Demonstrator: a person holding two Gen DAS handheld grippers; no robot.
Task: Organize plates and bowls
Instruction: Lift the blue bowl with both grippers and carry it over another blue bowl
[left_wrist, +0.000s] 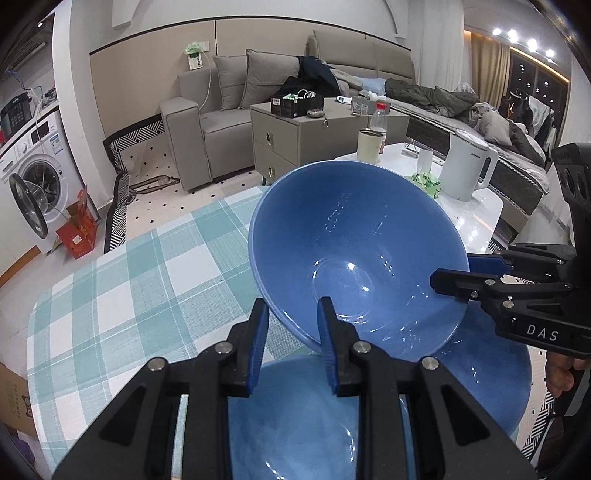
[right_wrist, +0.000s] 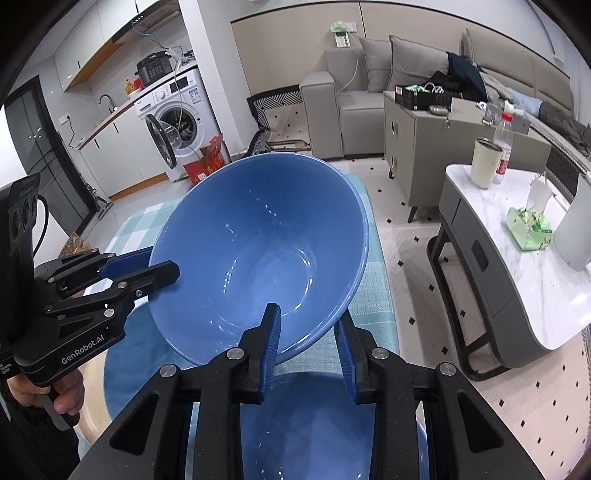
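Observation:
A large blue bowl (left_wrist: 354, 251) (right_wrist: 258, 254) hangs tilted above the table, with both grippers on its rim. My left gripper (left_wrist: 293, 325) is shut on the near rim, one finger inside the bowl and one outside. From the other side my right gripper (right_wrist: 308, 332) is shut on the rim in the same way. Each gripper shows in the other's view: the right gripper (left_wrist: 452, 269) and the left gripper (right_wrist: 162, 264). Directly below sits a second blue bowl (left_wrist: 295, 424) (right_wrist: 314, 424), beside a blue plate (left_wrist: 491, 373) (right_wrist: 122, 350).
A teal and white checked cloth (left_wrist: 147, 288) covers the table. A beige plate (right_wrist: 92, 391) lies under the blue one. A marble side table (right_wrist: 546, 288) holds a white kettle (left_wrist: 467, 170), a cup (right_wrist: 485, 162), a bottle and a green tissue pack. A grey cabinet (right_wrist: 424, 147) and a sofa stand behind.

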